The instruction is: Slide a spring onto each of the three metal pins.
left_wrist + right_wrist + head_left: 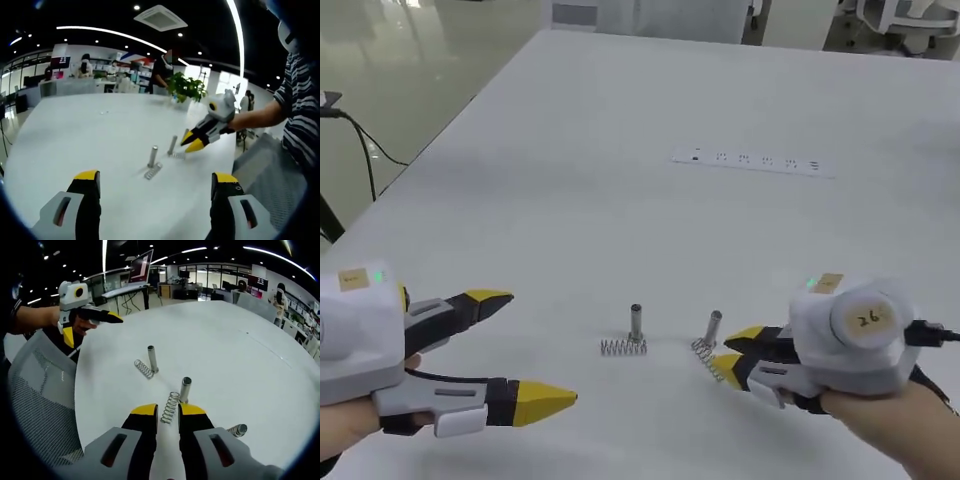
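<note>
ok, we see the left gripper (pixel 542 347) low over the white table (pixel 620 200), jaws spread wide with nothing between them. the right gripper (pixel 168 411) has its jaws drawn to a narrow gap, and the near end of the slanted spring (pixel 170 405) sits between the tips (we cannot tell if it is actually pinched). that spring runs up just beside the near pin (pixel 185 388), which stands upright. the far pin (pixel 152 358) also stands upright, with the flat spring (pixel 143 368) lying at its foot. the third pin (pixel 237 429) lies on its side, beside the right gripper.
</note>
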